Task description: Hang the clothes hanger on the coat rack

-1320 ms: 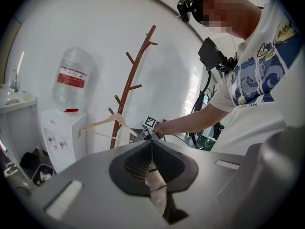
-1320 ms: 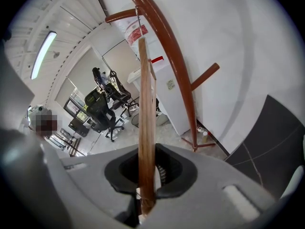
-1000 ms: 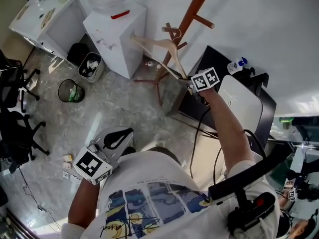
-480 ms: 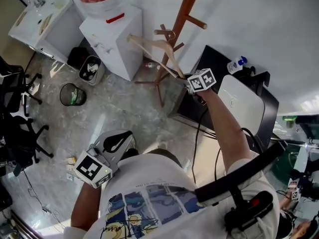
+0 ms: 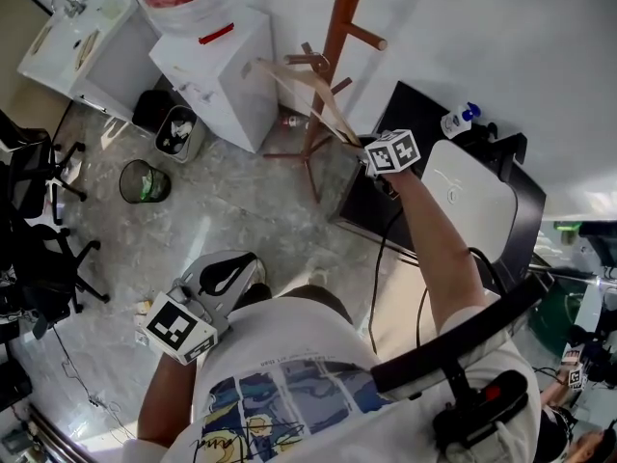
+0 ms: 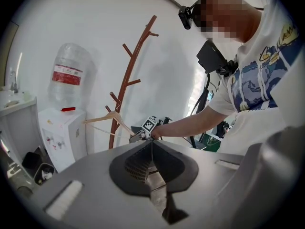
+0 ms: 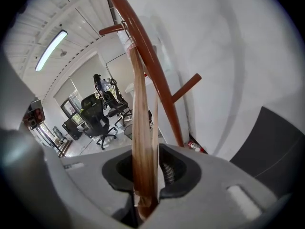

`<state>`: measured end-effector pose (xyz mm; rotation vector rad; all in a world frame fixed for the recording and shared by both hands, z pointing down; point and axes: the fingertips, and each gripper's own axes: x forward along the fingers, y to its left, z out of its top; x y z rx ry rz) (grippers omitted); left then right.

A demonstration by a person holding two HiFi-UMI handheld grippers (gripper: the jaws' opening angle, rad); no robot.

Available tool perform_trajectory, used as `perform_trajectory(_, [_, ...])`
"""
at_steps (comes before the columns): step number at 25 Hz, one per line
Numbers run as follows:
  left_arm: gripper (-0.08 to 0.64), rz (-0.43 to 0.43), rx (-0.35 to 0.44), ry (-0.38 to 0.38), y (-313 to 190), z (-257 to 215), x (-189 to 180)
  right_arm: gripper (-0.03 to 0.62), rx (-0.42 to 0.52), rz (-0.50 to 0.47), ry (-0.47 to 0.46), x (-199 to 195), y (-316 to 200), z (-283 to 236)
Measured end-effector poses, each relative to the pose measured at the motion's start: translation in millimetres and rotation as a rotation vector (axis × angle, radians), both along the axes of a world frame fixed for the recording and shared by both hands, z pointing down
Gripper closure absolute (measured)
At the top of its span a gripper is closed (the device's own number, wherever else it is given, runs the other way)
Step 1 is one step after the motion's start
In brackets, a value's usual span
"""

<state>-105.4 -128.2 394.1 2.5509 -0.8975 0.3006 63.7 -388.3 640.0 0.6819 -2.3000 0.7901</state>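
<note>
Where the floor meets the white wall at the far side, the brown coat rack (image 5: 328, 66) stands upright, with a water dispenser (image 5: 217, 75) just to its left. The wooden clothes hanger (image 5: 299, 80) lies against the rack's low pegs, its hook at the trunk and apparently over 1 peg, though the exact seating is too small to confirm. Its 2 arms slope away, 1 toward the dispenser and 1 toward the near right.

The right gripper (image 5: 364, 145) is at the end of that near-right arm. In the right gripper view the arm (image 7: 140, 128) rises between the jaws toward the rack's trunk (image 7: 152, 66). The jaws are opening: a gap shows beside the wood on the right, so the pads seem to have stopped clamping it. Over the last second the hanger has kept its place at the pegs while this grip slackened.

The left gripper (image 5: 217, 278) rests near the person's body, well apart from the rack, with its tongs pressed together on nothing.

By this reading the release is under way and the task is nearly complete. What remains is to draw the right gripper clear without dragging the arm, since a snag could lift the hook off its peg.
</note>
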Motion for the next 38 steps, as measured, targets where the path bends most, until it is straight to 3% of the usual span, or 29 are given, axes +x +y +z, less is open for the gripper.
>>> perform_trajectory(13, [0.557,0.046,0.002,-0.01,3.2,-4.0,40.3,0.486,-0.017,0.053,-0.023,42.4,24.2,8.9])
perform_trajectory(24, [0.557,0.096,0.001,-0.002,21.7,-5.8,83.5,0.485,-0.071,0.104,-0.012,95.9,85.0,25.0])
perform_trajectory(31, [0.557,0.107,-0.016,0.001,39.2,1.6,106.2,0.485,-0.028,0.101,-0.014,118.0,139.5,16.6])
perform_trajectory(38, [0.557,0.158,-0.025,0.002,68.4,10.9,119.3,0.497,0.058,0.151,-0.062,116.2,212.5,-26.2])
